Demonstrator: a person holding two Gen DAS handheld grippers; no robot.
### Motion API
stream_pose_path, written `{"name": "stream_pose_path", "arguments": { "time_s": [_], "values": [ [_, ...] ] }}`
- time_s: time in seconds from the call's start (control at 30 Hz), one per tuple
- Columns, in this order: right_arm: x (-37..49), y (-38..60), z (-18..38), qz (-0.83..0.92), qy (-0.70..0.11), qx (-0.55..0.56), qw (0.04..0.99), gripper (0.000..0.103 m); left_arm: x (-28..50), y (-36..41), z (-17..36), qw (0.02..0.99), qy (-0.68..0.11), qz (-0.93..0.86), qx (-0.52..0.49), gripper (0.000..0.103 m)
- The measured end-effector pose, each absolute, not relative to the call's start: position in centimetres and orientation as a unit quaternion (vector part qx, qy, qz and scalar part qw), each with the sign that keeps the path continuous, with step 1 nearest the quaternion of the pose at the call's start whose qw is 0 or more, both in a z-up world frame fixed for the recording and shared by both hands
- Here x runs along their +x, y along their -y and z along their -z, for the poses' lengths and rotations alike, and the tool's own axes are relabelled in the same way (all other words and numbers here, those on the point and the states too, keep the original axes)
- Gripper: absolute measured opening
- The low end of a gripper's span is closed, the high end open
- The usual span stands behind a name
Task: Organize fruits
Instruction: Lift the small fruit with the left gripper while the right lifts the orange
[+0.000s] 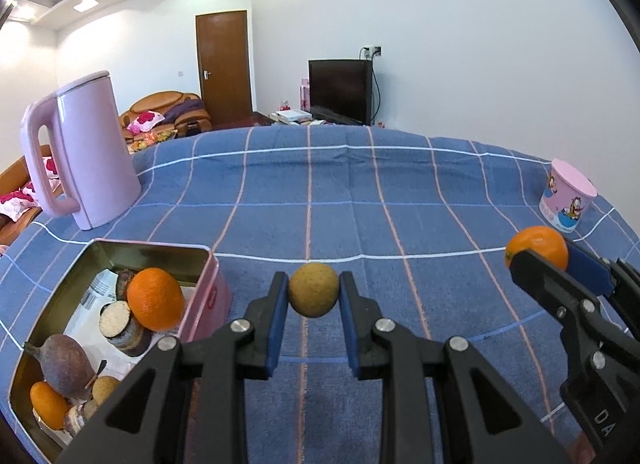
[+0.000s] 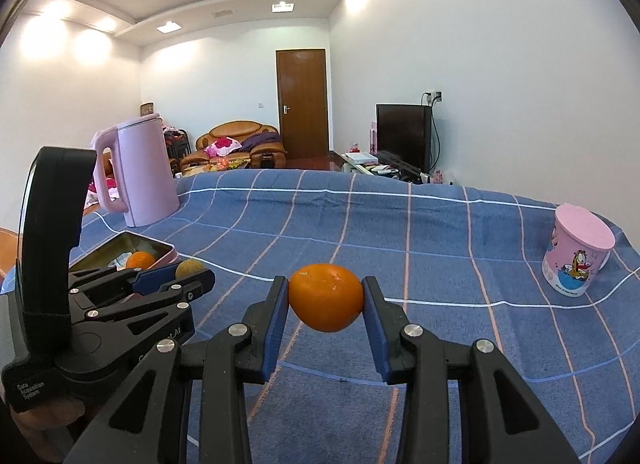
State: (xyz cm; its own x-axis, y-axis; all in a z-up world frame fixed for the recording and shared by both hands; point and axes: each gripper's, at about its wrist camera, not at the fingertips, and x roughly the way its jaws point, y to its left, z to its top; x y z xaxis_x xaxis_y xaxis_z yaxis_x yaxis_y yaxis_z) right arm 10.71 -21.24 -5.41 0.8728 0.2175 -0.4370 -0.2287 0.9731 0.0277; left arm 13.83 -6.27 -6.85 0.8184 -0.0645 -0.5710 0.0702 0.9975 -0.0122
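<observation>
My left gripper [image 1: 314, 296] is shut on a small tan round fruit [image 1: 314, 290] and holds it above the blue checked cloth, just right of the pink tin [image 1: 212, 284]. The tin holds an orange [image 1: 156, 298], a purple fruit [image 1: 66, 364] and several other fruits. My right gripper [image 2: 326, 300] is shut on an orange [image 2: 326, 296] above the cloth. It shows in the left wrist view [image 1: 536, 252] at the right. The left gripper shows in the right wrist view [image 2: 188, 272] beside the tin [image 2: 160, 254].
A pink kettle [image 1: 92, 155] stands at the back left of the table, behind the tin. A pink cartoon cup [image 1: 566, 195] stands at the right edge. The blue checked cloth [image 1: 340, 191] covers the table.
</observation>
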Motion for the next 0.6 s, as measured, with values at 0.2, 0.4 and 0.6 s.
{"name": "stream_pose_path", "arguments": {
  "time_s": [0.2, 0.4, 0.6],
  "values": [
    [10.4, 21.4, 5.3, -0.116, -0.217, -0.009, 0.969, 0.039, 13.1, 6.1, 6.5, 0.958, -0.284, 0.029, 0.006, 0.027],
    [10.2, 21.5, 5.2, -0.115, -0.208, -0.008, 0.971, 0.039, 12.6, 5.9, 6.3, 0.961, -0.275, 0.027, 0.004, 0.027],
    [9.5, 21.4, 5.2, -0.113, -0.197, -0.012, 0.974, 0.039, 12.1, 5.5, 6.2, 0.963, -0.269, 0.025, 0.0, 0.027]
  ]
}}
